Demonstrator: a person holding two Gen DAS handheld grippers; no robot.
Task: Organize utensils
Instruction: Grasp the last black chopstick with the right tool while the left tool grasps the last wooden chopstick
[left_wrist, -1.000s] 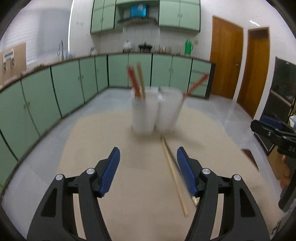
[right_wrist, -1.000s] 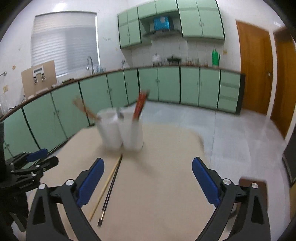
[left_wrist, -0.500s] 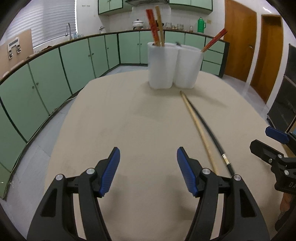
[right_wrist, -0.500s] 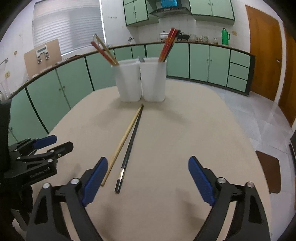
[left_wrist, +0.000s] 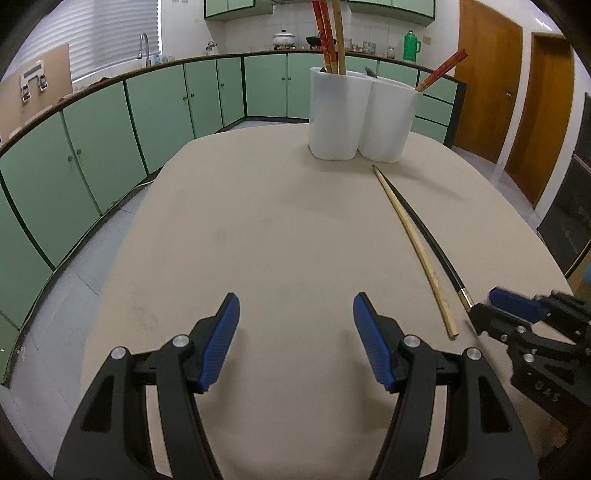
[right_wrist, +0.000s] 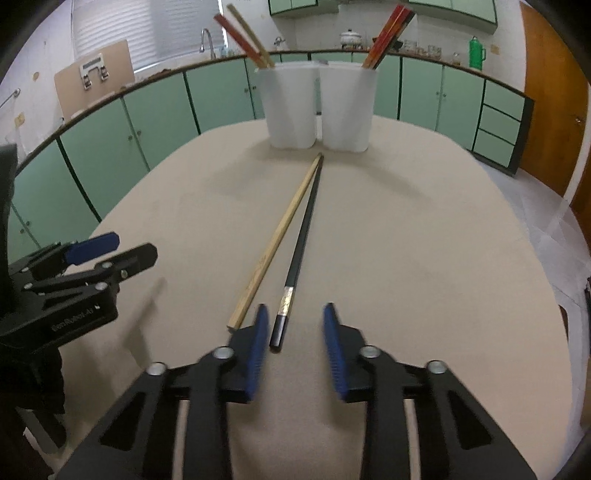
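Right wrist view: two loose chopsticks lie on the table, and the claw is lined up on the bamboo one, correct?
Not quite. The right wrist view shows the right claw open around the butt of the black chopstick; the bamboo chopstick lies just to its left on the table.

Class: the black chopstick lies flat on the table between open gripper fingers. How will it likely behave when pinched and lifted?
The black chopstick looks thin, straight and stiff, so probably light. Glossy finish suggests it may slip. Gripped at its end by the right gripper, it would likely droop or pivot.
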